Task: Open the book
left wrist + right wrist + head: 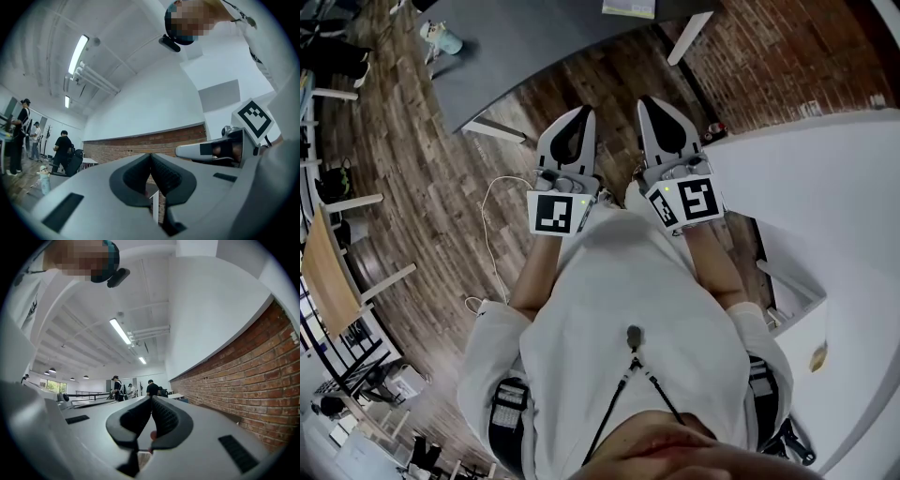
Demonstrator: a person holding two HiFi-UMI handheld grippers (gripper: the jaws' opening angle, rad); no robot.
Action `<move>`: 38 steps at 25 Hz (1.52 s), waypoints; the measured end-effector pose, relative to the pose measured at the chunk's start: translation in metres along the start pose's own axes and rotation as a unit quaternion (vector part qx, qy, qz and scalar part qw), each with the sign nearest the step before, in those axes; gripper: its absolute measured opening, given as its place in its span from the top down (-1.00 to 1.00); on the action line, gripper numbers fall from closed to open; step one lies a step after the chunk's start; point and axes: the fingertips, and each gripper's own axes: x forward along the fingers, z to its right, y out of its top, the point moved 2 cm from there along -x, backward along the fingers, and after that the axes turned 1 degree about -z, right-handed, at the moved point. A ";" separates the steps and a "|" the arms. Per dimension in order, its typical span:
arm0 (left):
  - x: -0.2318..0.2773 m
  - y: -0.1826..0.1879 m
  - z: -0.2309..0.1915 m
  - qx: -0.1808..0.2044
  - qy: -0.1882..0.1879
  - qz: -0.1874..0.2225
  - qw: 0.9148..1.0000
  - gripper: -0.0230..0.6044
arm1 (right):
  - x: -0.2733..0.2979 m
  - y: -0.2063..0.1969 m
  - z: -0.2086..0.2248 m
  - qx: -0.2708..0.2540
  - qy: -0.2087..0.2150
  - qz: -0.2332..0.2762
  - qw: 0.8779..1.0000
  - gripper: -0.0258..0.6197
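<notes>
In the head view my left gripper (581, 113) and right gripper (652, 101) are held side by side in front of the person's chest, pointing out over the wooden floor. Both are shut with nothing between their jaws. Seen from its own camera, the left gripper (151, 155) has its dark pads pressed together, and the right gripper (182, 151) shows beside it at the right. The right gripper (151, 397) looks the same in its own view, pads touching. A flat pale thing (628, 7), possibly the book, lies on the dark grey table (516, 47) well beyond both grippers.
A white table leg (689, 37) stands near the brick wall (787, 56). A white counter (834, 206) runs along the right. A white cable (492, 244) trails on the floor, and a wooden chair (328, 272) stands at the left. People (63, 150) stand far off.
</notes>
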 end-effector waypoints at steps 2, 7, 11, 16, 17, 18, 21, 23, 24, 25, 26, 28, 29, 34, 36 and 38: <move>0.003 0.000 -0.001 -0.003 0.001 0.002 1.000 0.86 | 0.003 -0.004 0.001 0.007 0.012 -0.007 1.000 0.81; 0.015 0.004 -0.003 -0.020 0.006 0.014 1.000 0.86 | 0.016 -0.012 0.004 -0.001 0.015 -0.033 0.999 0.81; 0.023 -0.002 -0.016 -0.022 0.011 0.008 1.000 0.86 | 0.035 -0.012 -0.001 -0.008 0.038 -0.027 0.999 0.81; 0.042 -0.010 -0.040 -0.021 0.023 0.001 1.000 0.86 | 0.065 -0.017 0.009 0.006 0.045 -0.029 0.999 0.81; 0.047 -0.012 -0.044 -0.019 0.025 0.000 1.000 0.86 | 0.071 -0.018 0.012 0.007 0.043 -0.031 0.999 0.81; 0.052 -0.014 -0.048 -0.017 0.026 -0.002 1.000 0.86 | 0.076 -0.019 0.017 0.008 0.041 -0.032 0.999 0.81; 0.072 -0.019 -0.055 -0.018 0.028 -0.002 0.999 0.86 | 0.089 -0.020 0.033 0.005 0.035 -0.036 0.999 0.81; 0.085 -0.022 -0.061 -0.022 0.028 -0.001 0.999 0.86 | 0.100 -0.020 0.045 0.004 0.031 -0.037 0.999 0.81; 0.092 -0.023 -0.064 -0.024 0.028 -0.001 0.999 0.86 | 0.107 -0.020 0.050 0.003 0.028 -0.038 0.999 0.81; 0.099 -0.025 -0.068 -0.025 0.027 -0.002 0.999 0.86 | 0.114 -0.020 0.055 0.002 0.027 -0.038 0.999 0.81; 0.107 -0.027 -0.071 -0.026 0.026 -0.004 0.999 0.86 | 0.121 -0.020 0.060 0.002 0.026 -0.038 0.999 0.81; 0.123 -0.031 -0.078 -0.027 0.023 -0.007 0.999 0.86 | 0.136 -0.022 0.071 0.005 0.025 -0.042 0.999 0.81; 0.131 -0.033 -0.082 -0.027 0.023 -0.008 0.999 0.86 | 0.143 -0.023 0.076 0.007 0.025 -0.044 0.999 0.81; 0.171 -0.039 -0.102 -0.019 0.027 -0.014 0.999 0.86 | 0.180 -0.023 0.102 0.012 0.030 -0.047 0.998 0.81; 0.183 -0.039 -0.108 -0.020 0.030 -0.016 0.999 0.86 | 0.191 -0.021 0.110 0.016 0.032 -0.048 0.998 0.81; 0.197 -0.039 -0.112 -0.021 0.032 -0.018 0.999 0.86 | 0.201 -0.018 0.120 0.018 0.034 -0.049 0.998 0.81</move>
